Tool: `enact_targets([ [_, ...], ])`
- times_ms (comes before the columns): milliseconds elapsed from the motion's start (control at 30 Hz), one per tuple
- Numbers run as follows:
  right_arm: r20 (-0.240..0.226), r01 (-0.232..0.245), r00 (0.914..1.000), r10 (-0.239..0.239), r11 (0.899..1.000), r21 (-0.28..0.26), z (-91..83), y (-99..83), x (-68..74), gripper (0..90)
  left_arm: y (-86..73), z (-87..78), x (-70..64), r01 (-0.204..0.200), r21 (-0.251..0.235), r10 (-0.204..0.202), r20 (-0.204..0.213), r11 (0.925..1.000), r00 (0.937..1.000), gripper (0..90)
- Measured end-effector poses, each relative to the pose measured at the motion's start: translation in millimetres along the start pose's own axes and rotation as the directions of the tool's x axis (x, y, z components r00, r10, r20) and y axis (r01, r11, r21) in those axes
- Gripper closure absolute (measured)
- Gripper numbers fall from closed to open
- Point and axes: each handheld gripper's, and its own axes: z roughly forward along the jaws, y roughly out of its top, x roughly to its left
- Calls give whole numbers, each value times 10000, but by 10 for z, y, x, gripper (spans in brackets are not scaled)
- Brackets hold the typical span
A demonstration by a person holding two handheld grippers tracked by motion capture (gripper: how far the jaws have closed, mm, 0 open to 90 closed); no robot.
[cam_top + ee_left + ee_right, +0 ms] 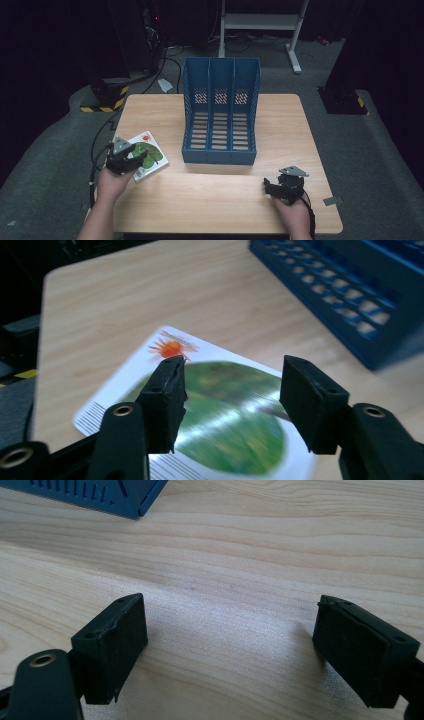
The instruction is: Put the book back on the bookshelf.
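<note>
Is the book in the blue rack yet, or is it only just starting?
Only just starting. The rack has nothing in its three slots. The book lies flat on the table, and the left hand-held gripper hangs open over it, not gripping. The right hand-held gripper is open over bare wood. Grabbing, lifting and slotting probably remain.

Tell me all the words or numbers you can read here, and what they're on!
None can be read.
The book under the left gripper has small print by its orange sun and fine lines along its edge, all too blurred to read.
The blue file rack and the table carry no writing.
</note>
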Motion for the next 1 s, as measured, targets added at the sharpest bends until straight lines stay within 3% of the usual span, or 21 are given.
enact_targets([
  [100,-2,-3,10000,3,10000,2,0,0,0,139,61,204,182,24,526,-10,-267,9986,9996,373],
  [133,1,0,10000,0,10000,3,-1,-1,1,140,65,277,249,238,705,-224,-203,9972,9995,356],
  [167,2,14,10000,-14,10000,-1,-2,-2,0,141,65,277,249,238,705,-224,-203,9972,9995,349],
  [200,2,14,10000,-14,10000,-1,-2,-2,0,141,52,344,305,509,712,-500,-137,9962,9987,349],
  [233,-2,-38,10000,38,10000,14,-7,-5,5,141,29,473,408,959,1048,-953,-102,9899,9954,325],
  [300,-27,-7,10000,7,10000,-21,-7,-8,4,142,-2,576,447,1083,1274,-1059,-256,9859,9941,297],
  [433,-48,-2,10000,2,10000,-19,-9,-9,3,142,-22,675,515,1208,1311,-1133,-633,9840,9915,257],
  [533,-62,13,10000,-13,10000,-20,-10,-10,2,142,-13,758,644,1683,1308,-1619,-578,9770,9851,255],
  [600,-71,29,10000,-30,10000,-27,-10,-11,1,142,-16,811,678,1738,1562,-1683,-481,9723,9846,244],
  [633,-75,16,10000,-16,10000,-20,-11,-12,2,142,-19,840,684,1556,1724,-1494,-485,9727,9876,243],
  [733,-80,25,10000,-25,10000,-24,-11,-12,2,143,-24,881,705,1487,1937,-1416,-498,9697,9887,238],
  [800,-80,23,10000,-23,10000,-23,-11,-12,2,142,-39,897,728,1445,2029,-1413,-299,9685,9895,243],
  [867,-74,25,10000,-25,10000,-27,-11,-12,2,143,-71,894,751,1626,2065,-1687,120,9648,9856,255],
  [1000,-61,62,10000,-62,10000,-38,-12,-14,3,146,-117,824,690,1416,1971,-1539,484,9701,9869,309],
])
